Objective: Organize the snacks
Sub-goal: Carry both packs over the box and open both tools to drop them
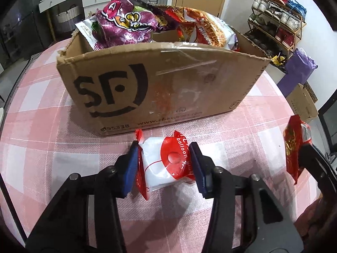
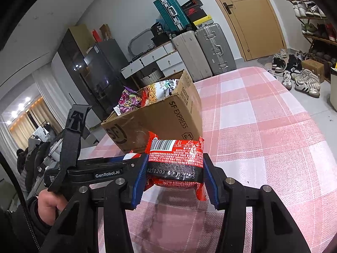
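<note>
Here, left tool [image 1: 165, 164] clamping white packet [image 1: 162, 166], right tool [image 2: 174, 179] red packet [image 2: 175, 164]

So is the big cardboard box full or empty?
Full. The cardboard box is open on top, and snack bags pile above its rim. How deep the pile goes cannot be seen.
</note>
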Tool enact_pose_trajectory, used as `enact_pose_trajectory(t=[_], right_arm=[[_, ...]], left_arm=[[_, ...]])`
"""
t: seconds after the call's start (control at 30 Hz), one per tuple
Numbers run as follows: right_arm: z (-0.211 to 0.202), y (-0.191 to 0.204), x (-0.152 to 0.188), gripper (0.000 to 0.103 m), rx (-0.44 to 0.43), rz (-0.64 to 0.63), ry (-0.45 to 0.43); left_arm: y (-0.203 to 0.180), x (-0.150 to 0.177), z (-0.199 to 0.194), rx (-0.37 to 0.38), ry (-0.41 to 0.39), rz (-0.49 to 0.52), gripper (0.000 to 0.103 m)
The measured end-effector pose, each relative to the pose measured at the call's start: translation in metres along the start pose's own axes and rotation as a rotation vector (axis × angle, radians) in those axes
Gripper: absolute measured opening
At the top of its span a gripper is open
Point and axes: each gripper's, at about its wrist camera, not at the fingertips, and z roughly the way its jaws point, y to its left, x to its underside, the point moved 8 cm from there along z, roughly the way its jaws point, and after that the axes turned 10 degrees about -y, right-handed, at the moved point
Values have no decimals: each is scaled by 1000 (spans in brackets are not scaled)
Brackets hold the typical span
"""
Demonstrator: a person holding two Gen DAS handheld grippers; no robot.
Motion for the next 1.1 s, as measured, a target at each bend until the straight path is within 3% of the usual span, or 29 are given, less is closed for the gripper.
enact_pose_trajectory(t=[0.27,0.6,0.8,1.1], right_arm=[[-2,0,0,50,5,-2,-5],[-1,10,1,50,19,-57,-3],[-11,35,-5,50,-7,-89,-8],[-20,104,-33,50,-95,-194,-20]], left_arm=[[-6,7,-38,20,-30,7,44],[6,11,-120,44,-96,-8,44],[20,20,-172,68,-143,-17,44],[45,0,-231,113,-204,-12,45]])
